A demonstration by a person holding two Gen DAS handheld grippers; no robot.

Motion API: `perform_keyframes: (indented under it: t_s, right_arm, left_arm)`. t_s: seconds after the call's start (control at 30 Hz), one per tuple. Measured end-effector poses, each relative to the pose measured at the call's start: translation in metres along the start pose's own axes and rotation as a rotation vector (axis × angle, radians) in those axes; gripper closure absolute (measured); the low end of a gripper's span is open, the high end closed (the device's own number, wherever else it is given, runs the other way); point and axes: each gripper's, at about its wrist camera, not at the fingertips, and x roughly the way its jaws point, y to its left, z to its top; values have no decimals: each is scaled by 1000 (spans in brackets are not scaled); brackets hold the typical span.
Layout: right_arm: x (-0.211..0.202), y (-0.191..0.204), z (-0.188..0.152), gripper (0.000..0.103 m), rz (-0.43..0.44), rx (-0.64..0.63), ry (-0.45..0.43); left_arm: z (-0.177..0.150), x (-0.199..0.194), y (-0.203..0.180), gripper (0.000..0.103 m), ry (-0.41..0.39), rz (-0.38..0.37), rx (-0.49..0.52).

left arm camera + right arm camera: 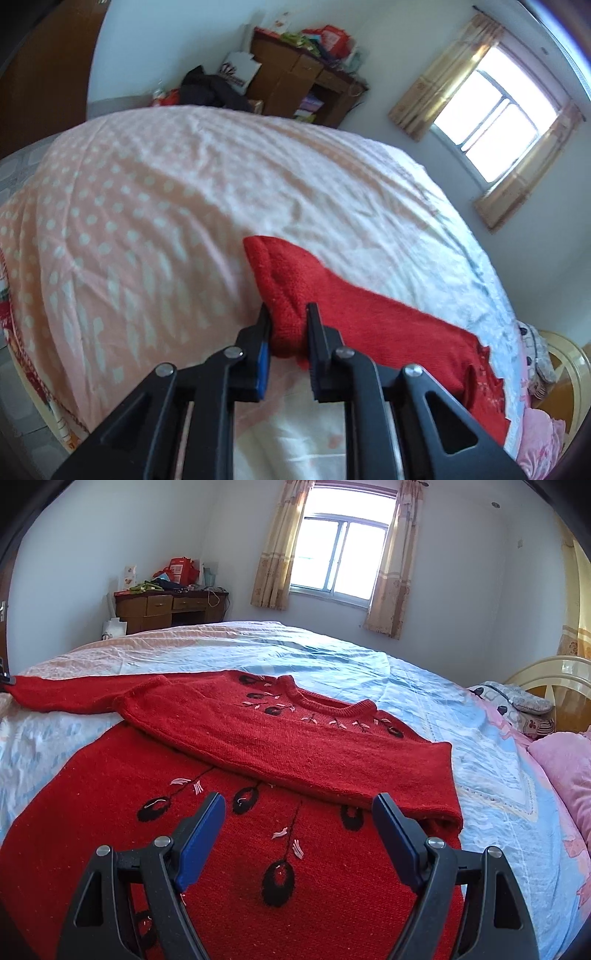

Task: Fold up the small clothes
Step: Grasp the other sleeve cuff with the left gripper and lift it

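A red knitted sweater [280, 834] with black flower patterns lies on the bed [332, 657]. Its right sleeve [295, 749] is folded across the chest. Its left sleeve [62, 696] stretches out to the left. My left gripper [288, 314] is shut on that left sleeve's cuff [284, 284], held just above the bedspread. My right gripper [299, 801] is open and empty, hovering over the sweater's lower body.
The bed has a pink dotted cover [129, 206] and a light blue sheet [424, 709]. Pink pillows [565, 771] lie at the right by the headboard [554, 672]. A wooden desk [166, 607] with clutter stands by the far wall under a window [340, 561].
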Motion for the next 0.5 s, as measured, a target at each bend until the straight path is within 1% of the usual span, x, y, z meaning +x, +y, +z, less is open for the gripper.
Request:
perform_keyframes:
  t_s: [0.23,0.37,0.5]
  right_arm:
    - [-2,-4,2,21,-4,17,-2]
    - [-2,-6,3,21,-5,24,-2]
    - [-5,-17,11,21,3,66,12]
  left_arm:
    - [3,-1,-27,87,6,-67,62]
    - [6,-7,-45,87,-6,-109,98]
    - [12,-13,-69,87,-16,-155,115]
